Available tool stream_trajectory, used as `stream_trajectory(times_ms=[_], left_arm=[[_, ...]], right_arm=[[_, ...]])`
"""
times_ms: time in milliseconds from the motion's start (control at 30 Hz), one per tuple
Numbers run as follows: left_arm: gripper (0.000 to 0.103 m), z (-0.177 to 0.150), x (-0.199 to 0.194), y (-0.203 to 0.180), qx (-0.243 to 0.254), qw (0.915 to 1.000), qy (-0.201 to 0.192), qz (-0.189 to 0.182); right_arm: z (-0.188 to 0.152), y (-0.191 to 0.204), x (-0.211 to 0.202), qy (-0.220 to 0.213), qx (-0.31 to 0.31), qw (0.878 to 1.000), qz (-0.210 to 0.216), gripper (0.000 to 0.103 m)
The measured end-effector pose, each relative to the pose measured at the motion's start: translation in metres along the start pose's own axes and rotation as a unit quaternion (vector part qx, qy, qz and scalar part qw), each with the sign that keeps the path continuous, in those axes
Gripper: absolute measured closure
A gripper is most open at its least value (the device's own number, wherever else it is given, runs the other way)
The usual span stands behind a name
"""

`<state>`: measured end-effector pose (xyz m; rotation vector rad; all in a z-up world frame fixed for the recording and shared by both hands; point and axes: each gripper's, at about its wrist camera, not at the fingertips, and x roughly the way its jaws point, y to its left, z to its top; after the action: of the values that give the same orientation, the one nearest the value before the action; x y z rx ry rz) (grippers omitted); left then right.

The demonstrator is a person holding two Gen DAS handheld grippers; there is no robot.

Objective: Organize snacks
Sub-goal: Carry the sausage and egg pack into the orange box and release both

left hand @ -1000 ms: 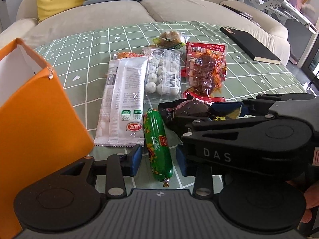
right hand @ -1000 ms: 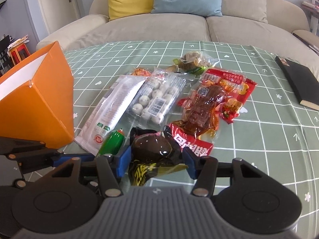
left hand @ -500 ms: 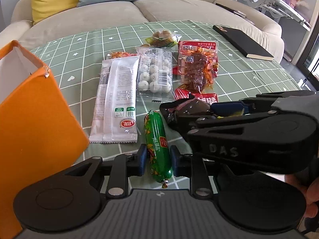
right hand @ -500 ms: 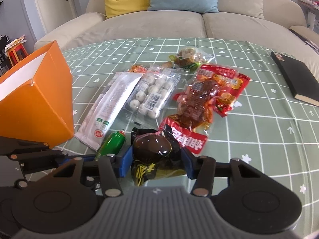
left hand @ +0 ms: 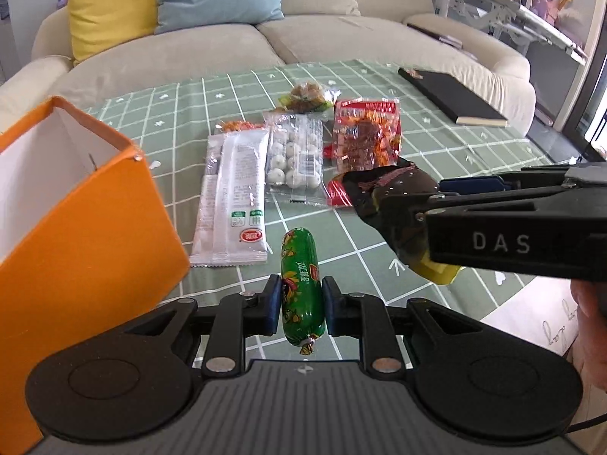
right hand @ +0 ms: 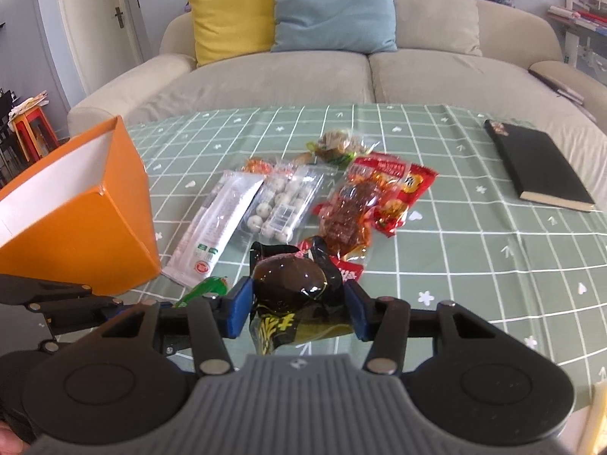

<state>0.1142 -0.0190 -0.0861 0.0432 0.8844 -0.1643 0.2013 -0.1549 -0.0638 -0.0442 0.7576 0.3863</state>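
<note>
My left gripper is shut on a green sausage stick and holds it above the green checked table. My right gripper is shut on a dark brown egg packet with a yellow-black end, lifted off the table; it also shows in the left wrist view. An open orange paper bag stands at the left, close to the left gripper; it also shows in the right wrist view.
On the table lie a long white packet, a clear pack of white balls, a red meat packet, a small brown snack bag and a black notebook. A beige sofa with cushions stands behind.
The left gripper closed on the green sausage and raised it. The right gripper lifted the dark egg packet off the table. Both views rose and pulled back.
</note>
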Motion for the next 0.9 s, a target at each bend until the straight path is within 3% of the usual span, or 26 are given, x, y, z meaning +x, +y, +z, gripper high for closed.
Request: stream_trajectory(times_ms=[300, 500, 700, 900], left_arm=[[0.079, 0.013, -0.052, 0.008, -0.008, 0.9972, -0.073, 0.015], [0.079, 0.028, -0.088, 0.036, -0.039, 0.9911, -0.118, 0.05], [0.079, 0.037, -0.106, 0.087, -0.095, 0.9827, -0.128, 0.094], [0.079, 0.036, -0.113, 0.143, -0.134, 0.9766, -0.11, 0.127]], right_arm=[[0.012, 0.015, -0.035, -0.038, -0.013, 0.999, 0.011, 0.053], [0.036, 0.041, -0.058, -0.07, -0.038, 0.996, 0.049, 0.053], [0.065, 0.088, -0.057, -0.077, -0.083, 0.988, 0.103, 0.053], [0.088, 0.149, -0.034, -0.05, -0.158, 0.975, 0.145, 0.053]])
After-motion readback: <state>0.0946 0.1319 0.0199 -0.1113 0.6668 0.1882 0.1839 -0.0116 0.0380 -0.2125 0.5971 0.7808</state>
